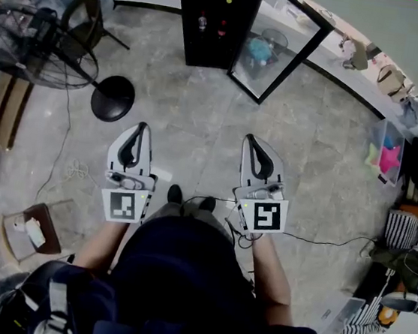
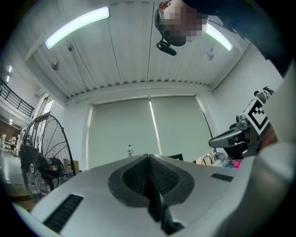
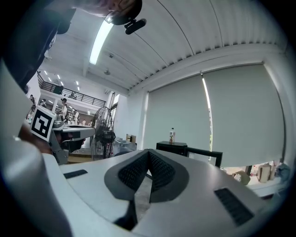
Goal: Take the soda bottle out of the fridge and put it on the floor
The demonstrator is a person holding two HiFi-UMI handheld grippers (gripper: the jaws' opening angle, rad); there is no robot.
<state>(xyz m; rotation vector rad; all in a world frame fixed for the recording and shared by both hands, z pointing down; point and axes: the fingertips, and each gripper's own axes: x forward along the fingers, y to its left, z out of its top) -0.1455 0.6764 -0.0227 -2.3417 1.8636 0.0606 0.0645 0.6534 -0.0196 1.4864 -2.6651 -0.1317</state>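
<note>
We see a grey marbled tile floor (image 1: 199,123) filling most of the head view, with the person standing mid-floor. A tall black fridge (image 1: 185,23) stands at the floor's far edge, by the wall. Its black-framed glass door (image 1: 280,46) is swung wide open to the right. A black wire-cage pedestal fan (image 1: 35,43) sits toward the floor's left edge, its round base (image 1: 112,98) well clear of the fridge. The white left gripper (image 1: 141,128) and white right gripper (image 1: 251,139) are held side by side and roughly level, pointing at the fridge and well short of it. In the left gripper view we read the left gripper (image 2: 149,157) as clenched, ribbed pads together, nothing between them. In the right gripper view the right gripper (image 3: 148,152) is the same: tips meeting, empty, only floor showing through the slot below. Small dark bottles (image 1: 202,22) stand on the shelves inside the open fridge, too small for us to tell which is the soda. A small clear bottle with a pale label (image 3: 172,135) stands upright on the fridge's top, also seen in the left gripper view (image 2: 130,150).
</note>
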